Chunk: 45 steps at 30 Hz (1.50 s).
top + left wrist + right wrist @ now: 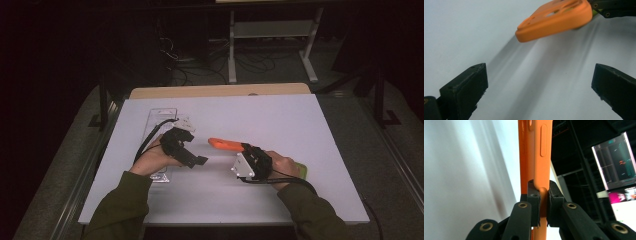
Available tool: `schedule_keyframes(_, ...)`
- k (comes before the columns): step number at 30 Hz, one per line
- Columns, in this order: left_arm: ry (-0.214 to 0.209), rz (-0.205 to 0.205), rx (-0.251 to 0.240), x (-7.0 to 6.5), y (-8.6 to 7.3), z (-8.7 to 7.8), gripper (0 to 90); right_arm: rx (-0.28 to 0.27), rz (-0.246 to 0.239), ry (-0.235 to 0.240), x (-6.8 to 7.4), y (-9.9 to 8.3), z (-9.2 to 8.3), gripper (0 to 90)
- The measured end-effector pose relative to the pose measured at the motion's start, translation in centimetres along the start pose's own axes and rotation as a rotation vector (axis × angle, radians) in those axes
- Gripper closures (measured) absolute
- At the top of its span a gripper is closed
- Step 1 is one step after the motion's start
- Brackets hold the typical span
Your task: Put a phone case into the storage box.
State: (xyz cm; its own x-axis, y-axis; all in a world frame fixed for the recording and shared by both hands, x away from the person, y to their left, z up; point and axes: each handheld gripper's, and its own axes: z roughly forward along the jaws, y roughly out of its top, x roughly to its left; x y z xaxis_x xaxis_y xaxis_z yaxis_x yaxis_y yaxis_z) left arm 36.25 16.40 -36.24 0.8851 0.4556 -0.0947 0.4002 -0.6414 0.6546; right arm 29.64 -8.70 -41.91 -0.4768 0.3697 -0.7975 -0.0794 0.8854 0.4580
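Orange phone case (537, 157) clamped edge-on in right gripper (544, 202) (side buttons visible), left gripper (539, 85) wide open.

White table (300, 150), clear plastic packaging (162, 117) at its left, lit monitor (615, 160) beyond

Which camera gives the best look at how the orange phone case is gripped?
The right gripper view: the orange phone case sits edge-on, clamped between the jaws. The high view shows it small above the table; the left gripper view shows its free end.
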Motion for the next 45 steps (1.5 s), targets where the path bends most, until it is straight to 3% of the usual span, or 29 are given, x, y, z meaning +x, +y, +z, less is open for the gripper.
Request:
schedule_keyframes(1, -0.001, -0.018, -0.015, -0.1, 0.0, 0.1, 0.2, -0.003, 0.011, 0.005, -0.1, 0.0, 0.1, 81.9)
schedule_keyframes(4, -0.005, -0.012, -0.027, -0.1, 0.0, 0.1, 0.2, 0.007, 0.093, 0.044, -0.4, -0.1, 0.0, 81.8)
schedule_keyframes(6, -0.003, 0.014, -0.008, 0.1, 0.0, 0.1, 0.2, 0.007, 0.186, 0.076, -0.6, -0.1, 0.1, 81.8)
schedule_keyframes(9, 0.003, -0.004, -0.013, 0.0, 0.0, 0.2, 0.3, 0.014, 0.234, 0.104, -1.3, -0.3, 0.1, 81.8)
schedule_keyframes(14, 0.008, 0.006, -0.005, 0.0, 0.0, 0.3, 0.3, 0.02, 0.323, 0.14, -2.0, -0.7, 0.2, 81.8)
schedule_keyframes(18, 0.011, -0.027, -0.026, -0.2, 0.0, 0.4, 0.3, 0.025, 0.426, 0.166, -2.3, -0.7, 0.3, 81.8)
schedule_keyframes(22, 0.025, -0.003, -0.019, -0.2, 0.0, 0.3, 0.3, 0.036, 0.529, 0.212, -2.8, -1.0, 0.5, 81.7)
schedule_keyframes(26, 0.026, -0.032, -0.049, -0.3, 0.0, 0.5, 0.3, 0.038, 0.606, 0.243, -3.1, -1.2, 0.5, 81.8)
schedule_keyframes(27, 0.027, -0.018, -0.037, -0.2, 0.0, 0.4, 0.3, 0.036, 0.625, 0.248, -3.2, -1.3, 0.5, 81.8)
schedule_keyframes(29, 0.024, -0.039, -0.053, -0.3, 0.0, 0.4, 0.3, 0.031, 0.66, 0.268, -3.4, -1.4, 0.5, 81.8)
schedule_keyframes(34, 0.028, -0.043, -0.063, -0.2, 0.0, 0.4, 0.3, 0.034, 0.734, 0.312, -3.7, -1.7, 0.7, 81.7)
schedule_keyframes(35, 0.031, -0.028, -0.054, -0.1, 0.1, 0.3, 0.3, 0.031, 0.743, 0.315, -3.8, -1.8, 0.7, 81.8)
schedule_keyframes(38, 0.034, -0.05, -0.087, -0.2, 0.1, 0.4, 0.2, 0.032, 0.799, 0.337, -3.9, -2.0, 0.8, 81.8)
schedule_keyframes(39, 0.034, -0.05, -0.085, -0.1, 0.1, 0.4, 0.3, 0.034, 0.86, 0.355, -4.0, -2.0, 0.8, 81.8)
schedule_keyframes(41, 0.035, -0.05, -0.091, -0.1, 0.2, 0.4, 0.2, 0.03, 0.909, 0.377, -4.1, -2.1, 0.9, 81.9)
schedule_keyframes(45, 0.028, -0.075, -0.122, -0.1, 0.4, 0.5, 0.2, 0.026, 0.924, 0.379, -4.0, -2.1, 0.9, 81.8)
